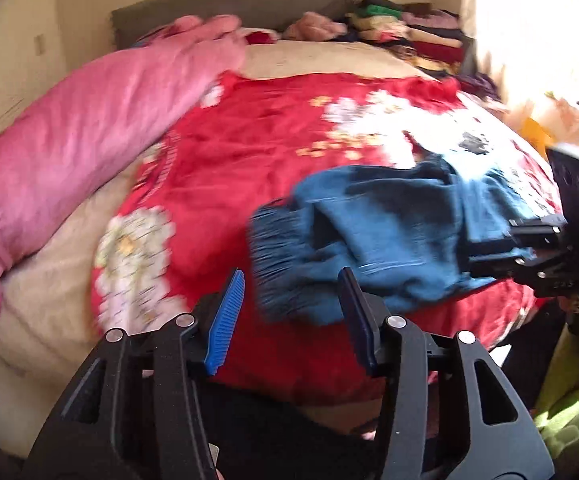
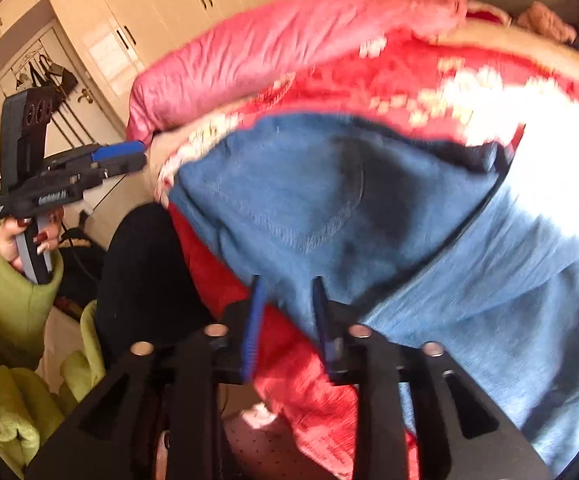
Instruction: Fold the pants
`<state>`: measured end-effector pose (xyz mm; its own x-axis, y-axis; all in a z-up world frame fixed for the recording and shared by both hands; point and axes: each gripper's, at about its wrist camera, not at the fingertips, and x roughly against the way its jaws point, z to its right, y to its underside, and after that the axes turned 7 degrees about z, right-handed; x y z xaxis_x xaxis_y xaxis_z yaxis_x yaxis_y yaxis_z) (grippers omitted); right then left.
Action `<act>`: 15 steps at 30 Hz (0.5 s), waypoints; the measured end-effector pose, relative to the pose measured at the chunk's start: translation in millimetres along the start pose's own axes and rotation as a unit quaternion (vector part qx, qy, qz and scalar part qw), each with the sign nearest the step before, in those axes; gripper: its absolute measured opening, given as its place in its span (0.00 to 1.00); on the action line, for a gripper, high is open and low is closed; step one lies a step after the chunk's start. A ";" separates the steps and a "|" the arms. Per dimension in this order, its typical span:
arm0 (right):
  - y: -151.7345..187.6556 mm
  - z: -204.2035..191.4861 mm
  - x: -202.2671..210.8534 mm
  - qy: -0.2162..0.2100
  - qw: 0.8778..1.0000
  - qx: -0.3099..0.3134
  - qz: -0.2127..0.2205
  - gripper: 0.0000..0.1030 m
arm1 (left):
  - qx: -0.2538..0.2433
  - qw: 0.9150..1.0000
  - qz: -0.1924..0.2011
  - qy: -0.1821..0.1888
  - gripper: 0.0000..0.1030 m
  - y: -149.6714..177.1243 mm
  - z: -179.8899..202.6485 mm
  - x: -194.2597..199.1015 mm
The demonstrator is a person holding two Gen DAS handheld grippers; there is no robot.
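Covering most of the bed [image 1: 69, 248], a red floral blanket [image 1: 249, 152] carries blue jeans [image 1: 389, 232] bunched at its near right edge, frayed hem [image 1: 277, 264] toward the near side, while a pink quilt [image 1: 89, 128] runs along the bed's left edge and stacked clothes [image 1: 417, 36] fill the far right corner. Right gripper [image 2: 287, 316]: fingers partly closed around the jeans' near edge, firm pinch not discernible. Left gripper [image 1: 291, 308]: fingers spread, empty, just before the hem.

blue pants [image 1: 389, 232] beyond parted left tongs [image 1: 289, 312]
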<state>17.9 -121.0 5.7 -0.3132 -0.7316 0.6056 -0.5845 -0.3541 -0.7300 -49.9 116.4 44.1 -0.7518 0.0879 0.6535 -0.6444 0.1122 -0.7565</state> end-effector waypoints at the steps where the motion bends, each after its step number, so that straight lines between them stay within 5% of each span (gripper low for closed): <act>1: -2.4 -0.2 1.8 0.009 1.000 0.002 0.005 0.36 | -0.010 1.000 -0.007 0.006 0.37 -1.2 9.3 -9.6; 8: 2.7 5.1 -28.6 0.056 0.997 -0.003 -0.049 0.40 | -0.042 0.995 -0.074 -0.049 0.36 12.9 21.3 -85.3; 15: 8.9 16.3 -46.8 0.070 0.995 -0.029 -0.071 0.41 | 0.009 0.998 -0.066 -0.020 0.53 3.5 -5.6 -124.5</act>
<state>39.6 -99.4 -34.2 -0.3228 -0.5873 0.7422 -0.6716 -0.4104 -0.6168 42.2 111.5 -39.8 -0.6653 0.0342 0.7457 -0.7400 0.1018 -0.6649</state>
